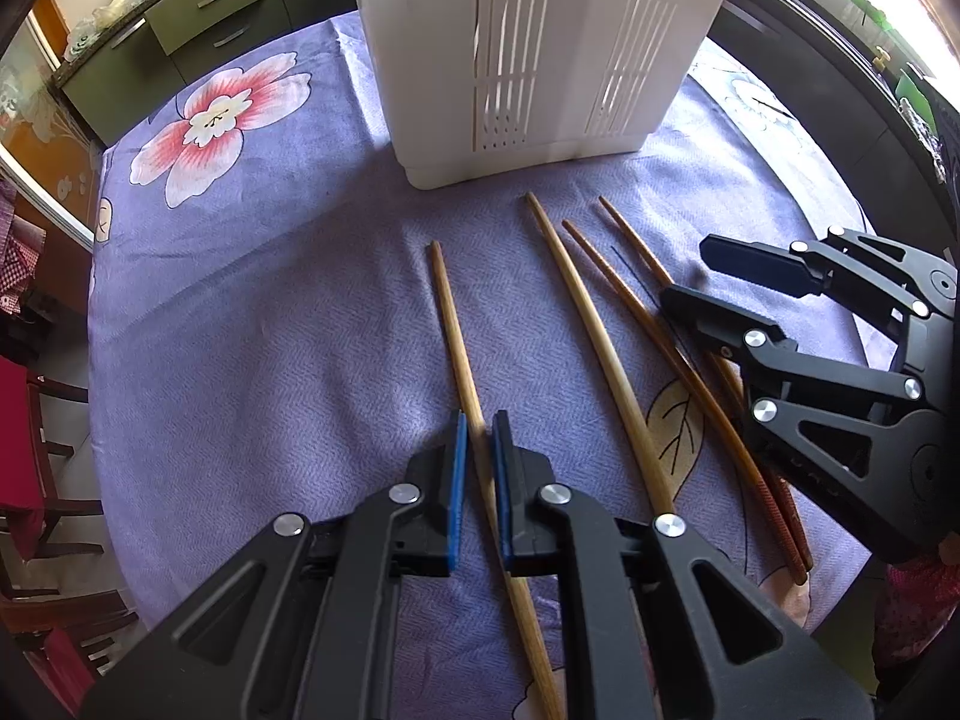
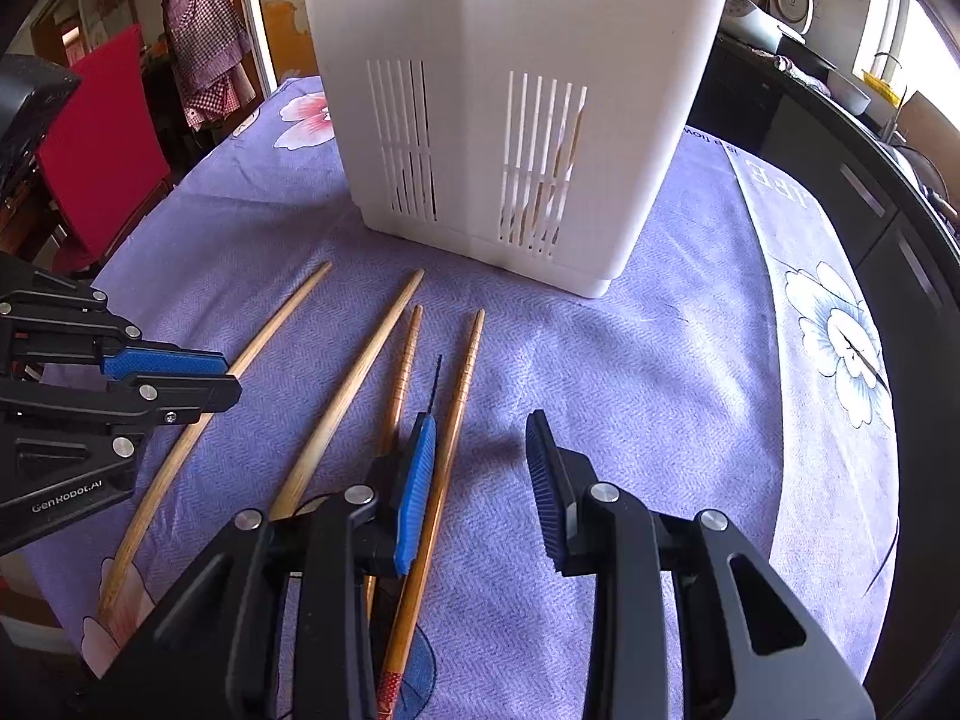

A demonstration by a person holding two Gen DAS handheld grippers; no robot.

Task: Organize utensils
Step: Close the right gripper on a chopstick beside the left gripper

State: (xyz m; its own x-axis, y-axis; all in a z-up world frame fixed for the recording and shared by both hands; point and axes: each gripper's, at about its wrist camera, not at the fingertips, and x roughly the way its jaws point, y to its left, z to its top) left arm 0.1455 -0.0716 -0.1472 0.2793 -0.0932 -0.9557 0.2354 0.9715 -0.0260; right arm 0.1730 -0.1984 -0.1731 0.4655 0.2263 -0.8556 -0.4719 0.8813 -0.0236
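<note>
Purple flowered tablecloth; white slotted holder at far side, some sticks inside. Four chopsticks remain on the cloth. Left gripper nearly closed on the leftmost chopstick; right gripper partly open, empty.

I count four chopsticks on my cloth: two pale ones, one at six o'clock between my left fingers and one toward four o'clock, and two darker ones at three o'clock. One white slotted holder stands at twelve o'clock. Through its slots I make out at least one more stick; how many, I cannot tell.
</note>
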